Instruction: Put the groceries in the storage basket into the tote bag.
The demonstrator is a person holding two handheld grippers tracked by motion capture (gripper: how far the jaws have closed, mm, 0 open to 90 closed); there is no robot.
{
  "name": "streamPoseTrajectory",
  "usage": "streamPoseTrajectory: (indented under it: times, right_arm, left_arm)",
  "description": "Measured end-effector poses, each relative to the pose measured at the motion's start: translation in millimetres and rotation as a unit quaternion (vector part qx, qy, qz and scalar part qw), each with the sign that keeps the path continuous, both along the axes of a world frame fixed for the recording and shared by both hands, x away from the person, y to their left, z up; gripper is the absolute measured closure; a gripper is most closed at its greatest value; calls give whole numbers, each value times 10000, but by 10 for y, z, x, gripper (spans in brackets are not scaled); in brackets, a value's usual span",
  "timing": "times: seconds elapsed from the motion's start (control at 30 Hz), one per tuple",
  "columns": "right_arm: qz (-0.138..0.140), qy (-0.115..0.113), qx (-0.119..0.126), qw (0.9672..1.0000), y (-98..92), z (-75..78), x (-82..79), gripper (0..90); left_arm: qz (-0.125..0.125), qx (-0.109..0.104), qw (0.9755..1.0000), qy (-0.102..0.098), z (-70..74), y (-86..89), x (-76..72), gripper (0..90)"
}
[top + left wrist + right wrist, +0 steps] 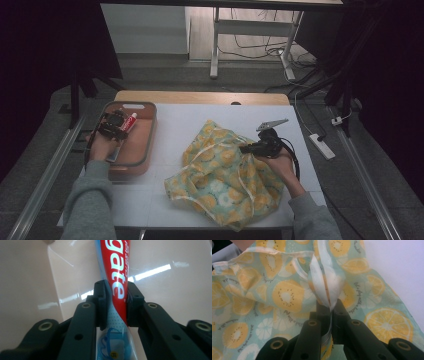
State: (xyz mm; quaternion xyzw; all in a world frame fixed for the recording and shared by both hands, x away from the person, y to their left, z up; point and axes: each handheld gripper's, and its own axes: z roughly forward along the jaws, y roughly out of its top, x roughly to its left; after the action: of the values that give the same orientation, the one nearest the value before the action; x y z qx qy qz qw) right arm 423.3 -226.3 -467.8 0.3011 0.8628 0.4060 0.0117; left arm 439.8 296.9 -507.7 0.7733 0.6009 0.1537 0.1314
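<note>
A red, white and blue toothpaste tube (117,280) lies over the pink tray (142,142) at the table's left; I also see the tube (129,122) from above. My left gripper (115,303) is shut on the tube, its pads pressing both sides. In the high view the left gripper (116,126) sits inside the tray's far end. A light green cloth bag printed with lemon slices (222,172) is spread on the table's right half. My right gripper (329,308) is shut on the bag's pale handle strap (322,287), and from above the right gripper (247,148) is at the bag's right edge.
The tray's grey rim (150,125) rises around my left gripper. White table surface (175,120) lies between tray and bag. A power strip (321,145) and cables lie on the floor to the right. A table leg frame (215,55) stands behind.
</note>
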Motion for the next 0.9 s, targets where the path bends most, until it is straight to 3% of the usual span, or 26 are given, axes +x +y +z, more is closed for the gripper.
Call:
streamPoseTrajectory:
  times: [0.2, 0.37, 0.4, 0.47, 0.57, 0.67, 0.77, 0.9]
  right_arm:
    - [2, -7, -2, 10000, 0, 2, -1, 855]
    - [-1, -5, 1, 10000, -6, 4, 1, 855]
    - [-3, -4, 3, 10000, -6, 4, 1, 855]
    - [-2, -5, 4, 10000, -5, 4, 2, 855]
    - [0, -10, 3, 10000, -3, 4, 1, 855]
    - [-1, -14, 8, 10000, -2, 8, -1, 855]
    - [3, -17, 9, 10000, -1, 9, -3, 855]
    - [6, -10, 14, 10000, -1, 8, -2, 855]
  left_arm:
    - [-8, -161, 9998, -79, 24, 52, -23, 758]
    - [-3, -489, 9975, -501, 134, 124, -87, 760]
    - [-3, -489, 9975, -501, 134, 124, -87, 760]
    - [-5, -817, 9931, -842, 242, 165, -148, 760]
    - [-103, -1054, 9876, -1158, 365, 191, -211, 761]
    - [-204, -1320, 9801, -1469, 480, 193, -270, 761]
    - [-333, -1625, 9710, -1721, 579, 182, -323, 761]
    - [-535, -1998, 9602, -1877, 687, 168, -376, 761]
